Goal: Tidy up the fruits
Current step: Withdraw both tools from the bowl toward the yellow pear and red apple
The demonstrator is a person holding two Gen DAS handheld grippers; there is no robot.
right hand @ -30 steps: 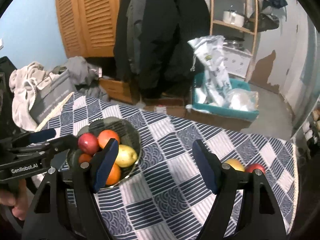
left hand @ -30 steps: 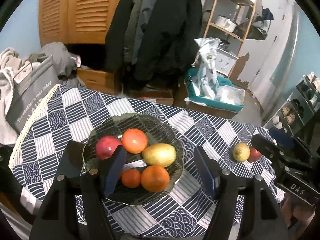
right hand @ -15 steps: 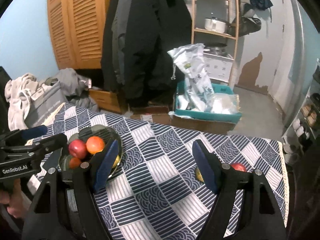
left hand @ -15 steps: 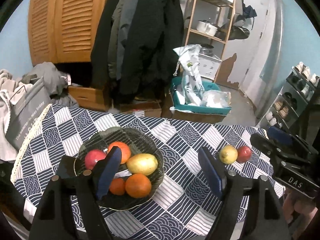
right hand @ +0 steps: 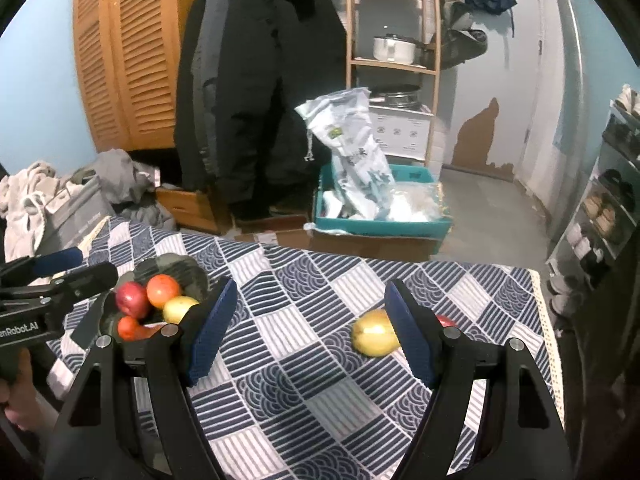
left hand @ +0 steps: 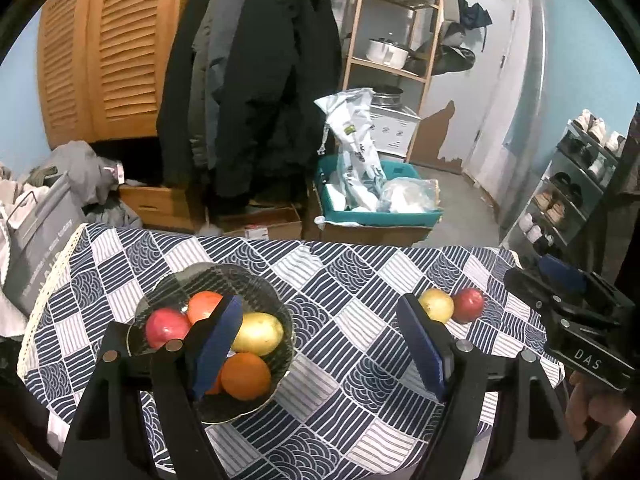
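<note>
A dark glass bowl (left hand: 256, 276) on the left of the checked tablecloth (left hand: 344, 360) holds a red apple (left hand: 166, 326), a yellow fruit (left hand: 258, 332) and oranges (left hand: 245, 374). A yellow fruit (left hand: 436, 304) and a red apple (left hand: 468, 305) lie side by side on the cloth at the right. My left gripper (left hand: 316, 308) hangs open above the cloth between bowl and loose fruits, nothing in it. My right gripper (right hand: 310, 288) is open and empty too. Its right finger hides part of the yellow fruit (right hand: 374, 332) and most of the red apple (right hand: 446, 321).
The table's far edge faces a teal crate (left hand: 376, 216) with plastic bags, cardboard boxes and hanging coats (left hand: 256, 80). A grey bag (left hand: 36, 248) and clothes pile sit at the left edge. A shoe rack (left hand: 576, 184) stands at the right. A hand (left hand: 596, 412) holds the right gripper.
Both grippers have drawn back and up from the table, so bowl and fruits look smaller. The right view has swung right, bringing the loose yellow fruit beside its right finger.
</note>
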